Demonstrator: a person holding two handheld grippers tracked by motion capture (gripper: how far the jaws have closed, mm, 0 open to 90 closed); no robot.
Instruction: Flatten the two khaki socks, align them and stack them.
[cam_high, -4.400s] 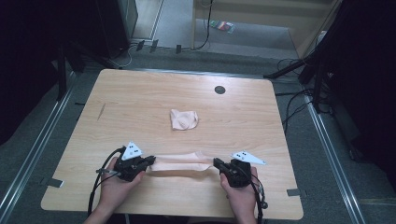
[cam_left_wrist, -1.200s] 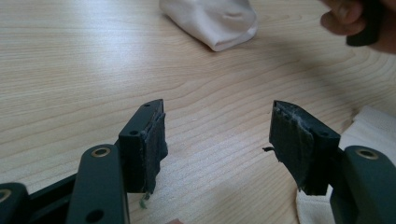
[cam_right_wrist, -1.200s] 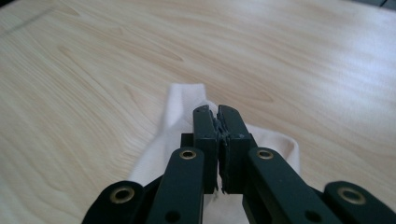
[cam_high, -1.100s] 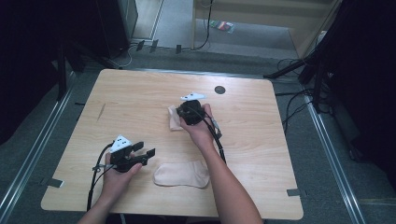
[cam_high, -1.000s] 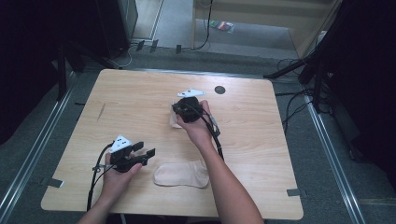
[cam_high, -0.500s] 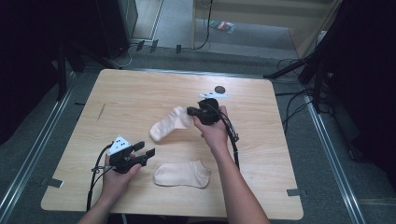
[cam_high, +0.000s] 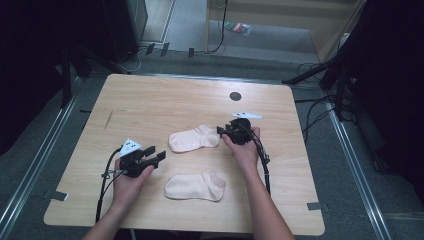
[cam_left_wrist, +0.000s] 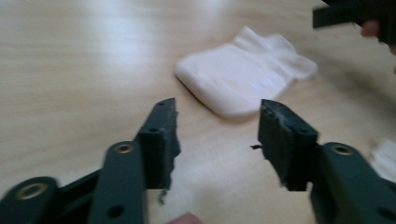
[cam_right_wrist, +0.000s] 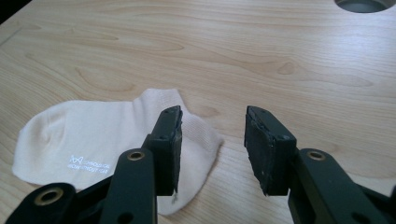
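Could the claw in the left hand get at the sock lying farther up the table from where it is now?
Probably yes. The left claw is open, and bare table lies between it and the farther sock. The right claw, also open, sits at its cuff end.

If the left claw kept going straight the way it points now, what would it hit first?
Probably the far sock: the left claw is open, aimed across bare table at it, the sock lying slightly right of centre ahead. Depth is hard to judge.
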